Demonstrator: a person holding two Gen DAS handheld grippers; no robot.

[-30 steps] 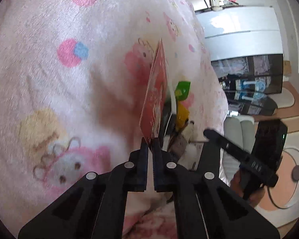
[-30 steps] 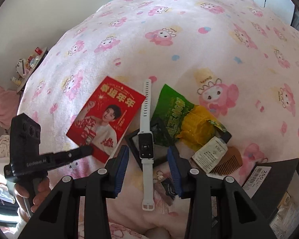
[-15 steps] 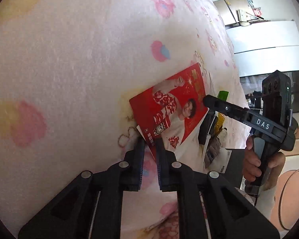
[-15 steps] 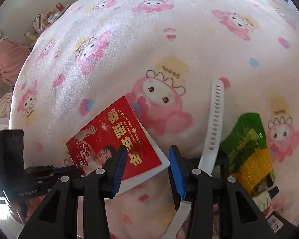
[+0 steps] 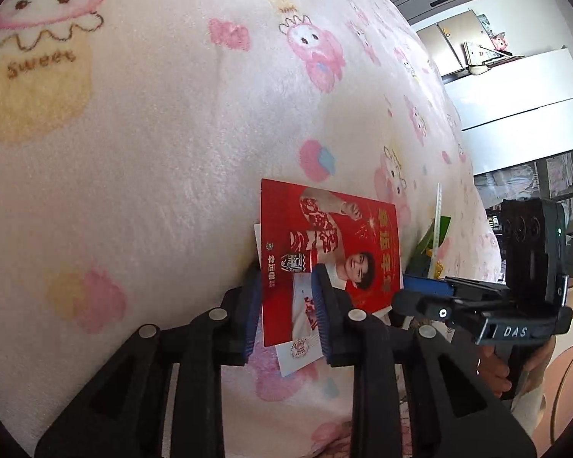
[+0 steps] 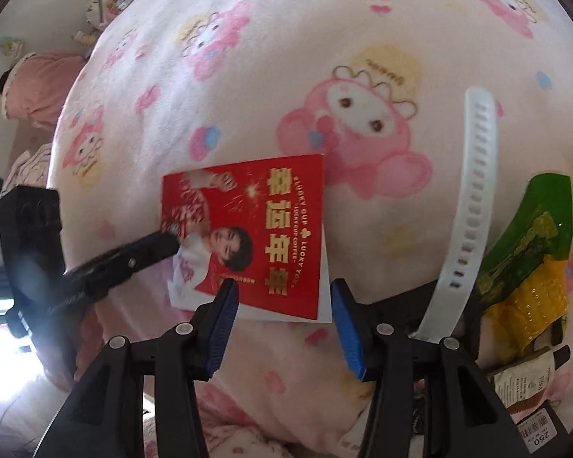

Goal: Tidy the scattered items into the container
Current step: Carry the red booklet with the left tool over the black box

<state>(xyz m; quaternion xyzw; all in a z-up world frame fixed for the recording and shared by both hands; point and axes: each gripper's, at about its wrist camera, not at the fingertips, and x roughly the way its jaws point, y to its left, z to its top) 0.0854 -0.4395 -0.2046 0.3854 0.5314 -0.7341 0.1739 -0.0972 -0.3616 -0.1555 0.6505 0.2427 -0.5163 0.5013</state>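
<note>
Two tools are in view: the left tool (image 5: 286, 305) and the right tool (image 6: 284, 328). One red card (image 6: 259, 236) lies flat on the bed's one pink cartoon blanket (image 6: 286, 38), with one white sheet (image 6: 326, 297) showing under its edge. There is one white watch strap (image 6: 470, 206), one green and yellow snack packet (image 6: 527, 252), and one small labelled sachet (image 6: 519, 381). One dark box with a barcode sticker (image 6: 538, 433) sits at the lower right corner. One wooden comb edge seems to show beside it, though that is too small to be sure.
</note>
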